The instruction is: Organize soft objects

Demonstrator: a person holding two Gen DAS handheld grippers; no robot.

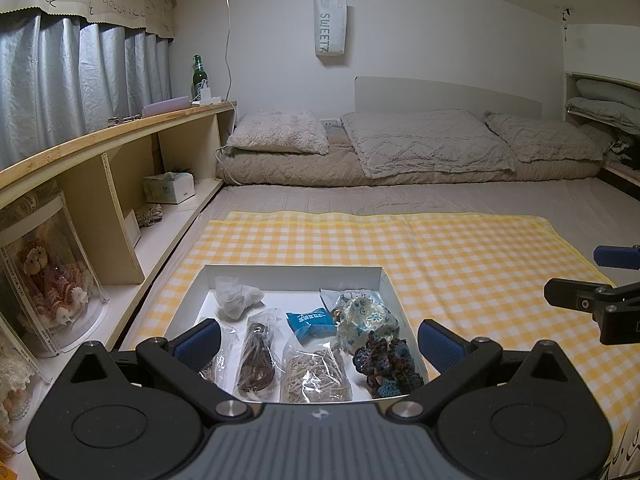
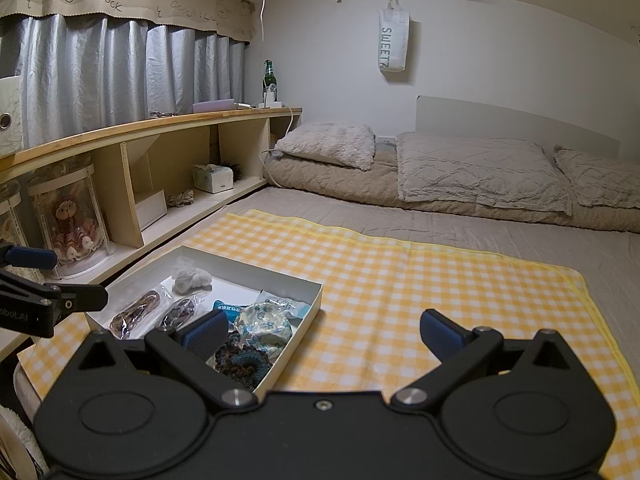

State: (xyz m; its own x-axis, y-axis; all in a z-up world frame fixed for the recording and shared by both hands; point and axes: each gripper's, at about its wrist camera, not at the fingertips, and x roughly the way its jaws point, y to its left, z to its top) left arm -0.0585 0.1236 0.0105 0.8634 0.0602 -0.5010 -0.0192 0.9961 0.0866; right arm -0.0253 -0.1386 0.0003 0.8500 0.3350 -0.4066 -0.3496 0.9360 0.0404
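Note:
A shallow white box (image 1: 384, 280) (image 2: 312, 300) lies on a yellow checked cloth (image 1: 460, 256) (image 2: 400, 280) and holds several soft items: a white wad (image 1: 236, 298) (image 2: 191, 276), bagged brown cords (image 1: 256, 356) (image 2: 134, 312), a bag of beige strands (image 1: 314, 372), a blue packet (image 1: 310, 322), a floral pouch (image 1: 366, 320) (image 2: 262, 324) and a dark crocheted piece (image 1: 386, 364) (image 2: 240, 360). My left gripper (image 1: 320, 344) hovers open over the box's near edge. The right gripper (image 2: 322, 332) is open too, above the box's right rim and the cloth. Neither holds anything.
A wooden shelf unit (image 1: 120, 184) (image 2: 160, 160) runs along the left, with a tissue box (image 1: 170, 188) and bagged dolls (image 1: 52, 276). Pillows (image 1: 424, 144) and folded bedding lie at the back. A green bottle (image 1: 199, 76) stands on the shelf top.

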